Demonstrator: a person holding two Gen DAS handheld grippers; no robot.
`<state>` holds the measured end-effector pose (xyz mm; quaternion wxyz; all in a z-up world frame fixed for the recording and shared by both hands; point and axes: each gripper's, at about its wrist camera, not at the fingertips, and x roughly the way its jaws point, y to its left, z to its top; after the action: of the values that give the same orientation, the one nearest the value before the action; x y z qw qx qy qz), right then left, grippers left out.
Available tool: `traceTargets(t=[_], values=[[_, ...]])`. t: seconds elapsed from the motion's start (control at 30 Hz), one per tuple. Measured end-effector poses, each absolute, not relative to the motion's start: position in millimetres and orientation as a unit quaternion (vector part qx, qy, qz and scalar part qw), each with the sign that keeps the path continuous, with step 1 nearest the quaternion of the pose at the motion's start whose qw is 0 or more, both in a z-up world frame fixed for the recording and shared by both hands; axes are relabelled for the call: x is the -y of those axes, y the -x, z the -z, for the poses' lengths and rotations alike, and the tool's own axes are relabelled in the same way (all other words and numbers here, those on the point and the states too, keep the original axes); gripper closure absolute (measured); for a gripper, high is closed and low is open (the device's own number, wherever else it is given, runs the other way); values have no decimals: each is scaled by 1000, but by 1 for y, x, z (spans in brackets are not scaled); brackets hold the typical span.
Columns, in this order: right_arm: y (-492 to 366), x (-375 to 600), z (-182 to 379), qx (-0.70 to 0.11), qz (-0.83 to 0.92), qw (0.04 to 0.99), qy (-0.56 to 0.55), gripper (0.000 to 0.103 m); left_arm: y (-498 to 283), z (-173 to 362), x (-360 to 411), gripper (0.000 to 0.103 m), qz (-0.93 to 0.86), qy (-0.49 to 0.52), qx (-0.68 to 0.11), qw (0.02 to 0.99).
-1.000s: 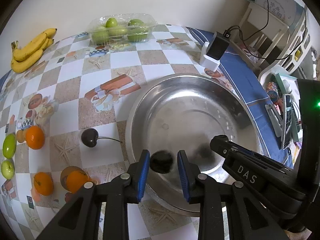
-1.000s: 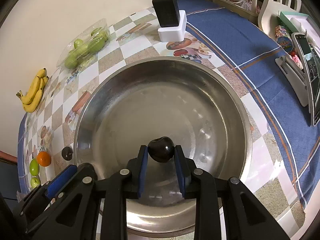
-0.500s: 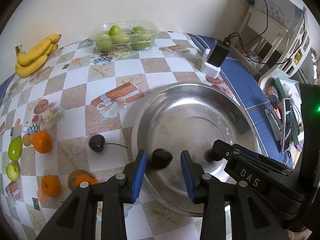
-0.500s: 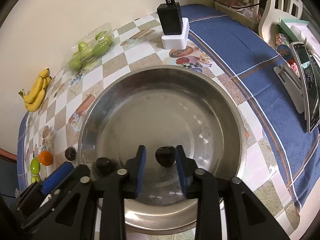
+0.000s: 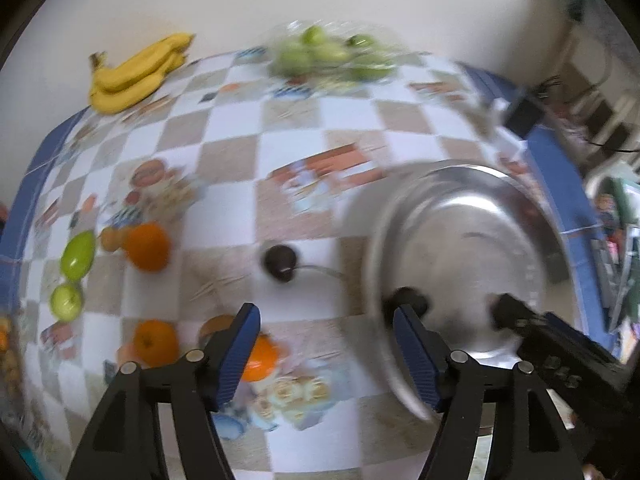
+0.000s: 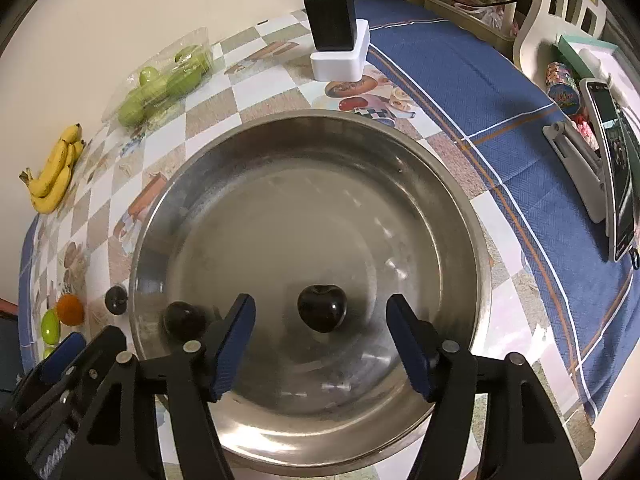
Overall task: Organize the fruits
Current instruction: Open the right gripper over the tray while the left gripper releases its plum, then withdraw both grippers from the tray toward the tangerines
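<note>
The right gripper (image 6: 320,344) stands spread, its jaws having just opened, with one dark cherry (image 6: 322,307) lying free between them in the steel bowl (image 6: 460,208). The left gripper (image 5: 326,354), likewise just opened, grips nothing; a second cherry (image 6: 185,319) lies by the bowl's wall, a third (image 5: 280,263) on the counter (image 5: 224,160).

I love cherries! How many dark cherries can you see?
3. One sits mid-bowl, one by the bowl's left wall, and one on the tablecloth left of the bowl. More could hide behind the grippers.
</note>
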<state>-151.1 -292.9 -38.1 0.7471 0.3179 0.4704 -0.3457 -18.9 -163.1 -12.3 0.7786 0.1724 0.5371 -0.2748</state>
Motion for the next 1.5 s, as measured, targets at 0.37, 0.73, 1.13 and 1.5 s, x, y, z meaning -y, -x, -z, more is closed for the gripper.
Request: traceTargets(t=[0.37,0.73,1.13,1.5], values=[[146,291,42,-481,335,753,-298,17,3,27,141,1,210,-170,-558,784],[144,288,44,-482,338,757,-284,2,2,29,138,0,206,-168,-560,785],[149,289,40,-475,345,759,-283,0,0,24,130,0,212,-165,-570,776],[149,281,33,-469,335,763,-293,0,-5,15,122,0,232,-211,-549,775]])
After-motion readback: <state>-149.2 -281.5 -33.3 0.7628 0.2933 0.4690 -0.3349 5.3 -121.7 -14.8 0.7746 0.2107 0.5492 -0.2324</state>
